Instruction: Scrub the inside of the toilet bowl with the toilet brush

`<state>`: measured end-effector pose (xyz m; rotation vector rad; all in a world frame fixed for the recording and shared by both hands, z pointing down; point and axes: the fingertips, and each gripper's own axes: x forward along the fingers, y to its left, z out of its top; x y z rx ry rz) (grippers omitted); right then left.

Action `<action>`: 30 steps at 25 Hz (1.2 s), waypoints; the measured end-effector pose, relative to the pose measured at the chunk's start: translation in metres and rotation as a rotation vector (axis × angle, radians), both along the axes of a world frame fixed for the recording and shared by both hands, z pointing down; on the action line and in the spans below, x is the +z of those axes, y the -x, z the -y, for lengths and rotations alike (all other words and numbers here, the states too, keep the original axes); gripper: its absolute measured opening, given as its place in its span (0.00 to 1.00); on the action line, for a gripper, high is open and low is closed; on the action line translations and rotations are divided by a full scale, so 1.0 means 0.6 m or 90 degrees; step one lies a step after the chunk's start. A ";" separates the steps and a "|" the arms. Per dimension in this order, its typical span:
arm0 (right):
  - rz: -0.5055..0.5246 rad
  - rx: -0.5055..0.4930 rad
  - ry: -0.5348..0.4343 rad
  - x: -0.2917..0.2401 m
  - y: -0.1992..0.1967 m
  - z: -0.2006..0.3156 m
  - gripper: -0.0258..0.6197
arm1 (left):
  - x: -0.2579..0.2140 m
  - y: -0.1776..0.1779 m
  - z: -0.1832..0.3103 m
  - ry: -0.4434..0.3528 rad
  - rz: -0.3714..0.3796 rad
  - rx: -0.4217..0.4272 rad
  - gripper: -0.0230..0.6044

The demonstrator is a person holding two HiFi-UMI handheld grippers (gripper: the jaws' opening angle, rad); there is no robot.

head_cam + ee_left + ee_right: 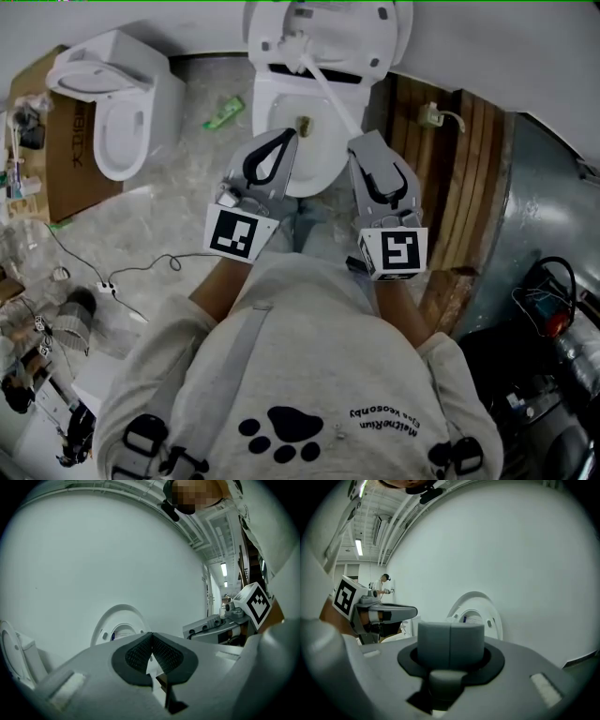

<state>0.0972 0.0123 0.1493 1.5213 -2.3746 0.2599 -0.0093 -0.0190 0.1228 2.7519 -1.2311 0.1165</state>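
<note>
A white toilet (281,103) stands ahead with its lid (328,23) raised. A white toilet brush (333,94) lies slanted across the back of the bowl, its handle ending close to my right gripper's tip. My left gripper (284,138) hovers over the bowl's front left and is shut with nothing in it. My right gripper (364,141) hovers over the front right rim, also shut and empty. The left gripper view shows my left gripper (151,637), the lid (119,625) and the right gripper (220,625). The right gripper view shows my right gripper (450,630) and the lid (476,613).
A second white toilet (112,103) stands at the left, next to a cardboard box (66,159). A green tube (223,112) lies on the floor between the toilets. Wooden slats (450,169) lean at the right. A power strip (108,289) and cables lie lower left.
</note>
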 end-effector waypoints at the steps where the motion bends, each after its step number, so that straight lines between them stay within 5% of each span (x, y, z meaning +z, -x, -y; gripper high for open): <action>1: -0.001 0.003 0.004 0.007 -0.001 0.000 0.27 | 0.008 0.000 0.001 0.002 0.001 0.003 0.03; 15: 0.002 0.013 0.057 0.134 0.006 0.030 0.27 | 0.140 0.031 0.022 0.042 0.043 0.017 0.03; 30: 0.004 -0.008 0.108 0.285 0.026 0.025 0.27 | 0.290 0.026 0.036 0.082 0.023 0.009 0.03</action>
